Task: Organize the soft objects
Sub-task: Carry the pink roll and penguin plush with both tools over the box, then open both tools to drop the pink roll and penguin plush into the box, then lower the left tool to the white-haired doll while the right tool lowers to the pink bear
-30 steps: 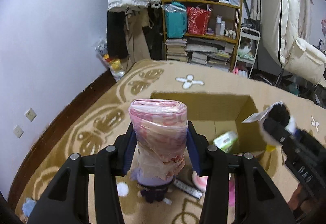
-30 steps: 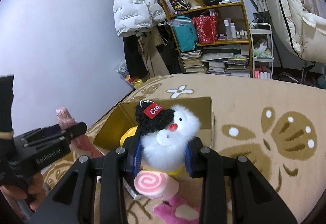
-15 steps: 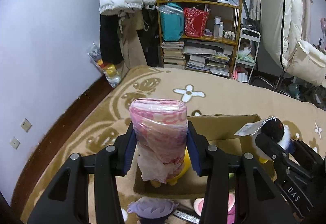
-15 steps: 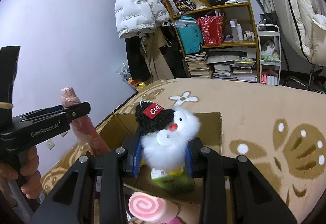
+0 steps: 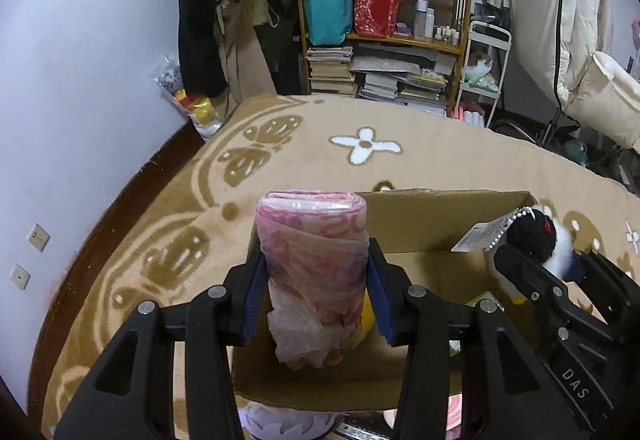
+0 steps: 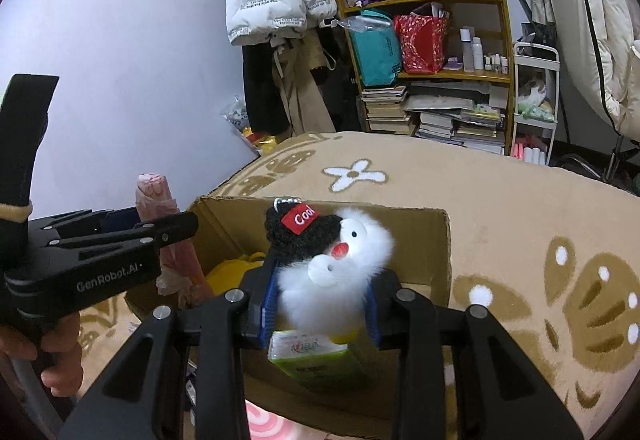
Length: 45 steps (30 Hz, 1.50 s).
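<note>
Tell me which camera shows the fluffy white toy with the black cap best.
The right wrist view: the fluffy toy fills the centre, facing the camera, "Cool" tag readable, clamped in the right hand-held gripper. The left wrist view catches it only at the right edge, partly hidden.

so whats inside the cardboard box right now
Inside the cardboard box: a green tissue pack and something yellow. The white plush toy and pink bag roll, held over it, cover the rest of the floor.
</note>
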### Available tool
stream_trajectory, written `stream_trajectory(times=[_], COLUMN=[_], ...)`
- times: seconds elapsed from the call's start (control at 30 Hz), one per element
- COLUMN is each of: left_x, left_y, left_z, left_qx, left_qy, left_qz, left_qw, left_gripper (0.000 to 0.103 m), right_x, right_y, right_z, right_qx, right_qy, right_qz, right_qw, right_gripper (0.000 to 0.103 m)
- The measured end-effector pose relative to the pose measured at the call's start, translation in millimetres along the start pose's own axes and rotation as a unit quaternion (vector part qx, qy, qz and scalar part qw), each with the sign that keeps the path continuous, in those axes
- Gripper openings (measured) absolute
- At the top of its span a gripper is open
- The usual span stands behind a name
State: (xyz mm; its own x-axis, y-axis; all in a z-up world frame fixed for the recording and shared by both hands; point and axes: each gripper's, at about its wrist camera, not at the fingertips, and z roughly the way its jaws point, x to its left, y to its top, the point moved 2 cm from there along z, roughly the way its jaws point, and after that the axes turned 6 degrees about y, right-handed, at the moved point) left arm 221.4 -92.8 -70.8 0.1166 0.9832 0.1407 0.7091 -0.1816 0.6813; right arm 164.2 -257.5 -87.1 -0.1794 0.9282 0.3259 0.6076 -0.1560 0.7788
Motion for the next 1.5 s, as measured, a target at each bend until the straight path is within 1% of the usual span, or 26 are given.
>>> stream_trajectory(times=[0.2,0.23,0.3,0.37,0.43,0.5,0.53,0.57,0.6,0.67,0.7,0.73,0.77,0.87,0.97,1.2,1.43,1.5], left_x=[0.0,0.1,0.4,1.6,3.3,7.0,9.0,10.8,13.2,16.9,18.9,21.0,22.8,27.6,31.4,37.2,48.1,48.8], left_y=[-4.5,-5.3,-7.2,-8.3,-9.1,-8.6,-8.1,-7.8,-7.2,-6.9,-6.9,-6.7,-6.9,-7.2,-8.2,-22.7,-41.0,-46.6], left_z=[9.0,11.1,13.5,12.4,8.9,5.7,3.8,1.6,-1.1,-5.1,-7.5,-9.6,-11.3,-17.8,-23.4,-39.0,-50.3,-53.9], left_qx=[0.015,0.021,0.028,0.024,0.018,0.019,0.017,0.015,0.012,0.009,0.008,0.007,0.008,0.006,0.006,0.011,0.034,0.039], left_qy=[-0.003,-0.004,-0.002,0.004,0.013,0.011,0.012,0.016,0.020,0.027,0.030,0.033,0.036,0.042,0.046,0.053,0.041,0.041], left_qz=[-0.003,-0.002,-0.002,-0.003,-0.002,-0.006,-0.008,-0.009,-0.009,-0.008,-0.007,-0.007,-0.008,-0.013,-0.017,-0.002,-0.034,-0.033], left_qw=[0.9999,0.9998,0.9996,0.9997,0.9998,0.9997,0.9997,0.9997,0.9997,0.9996,0.9995,0.9994,0.9993,0.9990,0.9988,0.9986,0.9980,0.9979], left_gripper=[0.046,0.048,0.056,0.059,0.061,0.064,0.069,0.074,0.076,0.081,0.084,0.089,0.090,0.093,0.099,0.099,0.099,0.099], right_x=[-6.9,-6.9,-7.4,-7.5,-6.8,-6.1,-5.9,-5.6,-5.8,-6.0,-6.1,-6.0,-5.5,-4.0,-4.3,-5.3,-0.3,2.4], right_y=[-0.4,0.5,0.6,0.5,0.2,0.5,-0.1,0.1,-0.3,-0.8,-0.7,-0.7,-0.3,-1.0,-3.6,-10.5,-20.3,-24.1], right_z=[0.0,0.7,0.9,1.4,0.2,-1.5,-1.2,-2.3,-4.4,-9.3,-11.8,-14.1,-16.1,-24.1,-32.8,-48.4,-67.2,-72.2], right_qx=[0.000,0.000,0.001,0.003,0.002,0.005,0.006,0.006,0.005,0.002,0.000,0.000,0.000,-0.002,-0.003,0.000,0.003,0.008], right_qy=[-0.003,-0.002,-0.002,-0.003,-0.005,-0.008,-0.011,-0.016,-0.018,-0.021,-0.022,-0.023,-0.024,-0.028,-0.028,-0.036,-0.039,-0.041], right_qz=[0.006,0.007,0.008,0.009,0.009,0.007,0.007,0.007,0.008,0.013,0.015,0.016,0.016,0.019,0.032,0.056,0.074,0.072], right_qw=[1.000,1.000,1.000,1.000,1.000,1.000,1.000,1.000,1.000,1.000,1.000,1.000,1.000,0.999,0.999,0.998,0.997,0.997], right_gripper=[0.040,0.041,0.043,0.052,0.054,0.054,0.056,0.063,0.067,0.080,0.082,0.087,0.092,0.099,0.101,0.101,0.101,0.101])
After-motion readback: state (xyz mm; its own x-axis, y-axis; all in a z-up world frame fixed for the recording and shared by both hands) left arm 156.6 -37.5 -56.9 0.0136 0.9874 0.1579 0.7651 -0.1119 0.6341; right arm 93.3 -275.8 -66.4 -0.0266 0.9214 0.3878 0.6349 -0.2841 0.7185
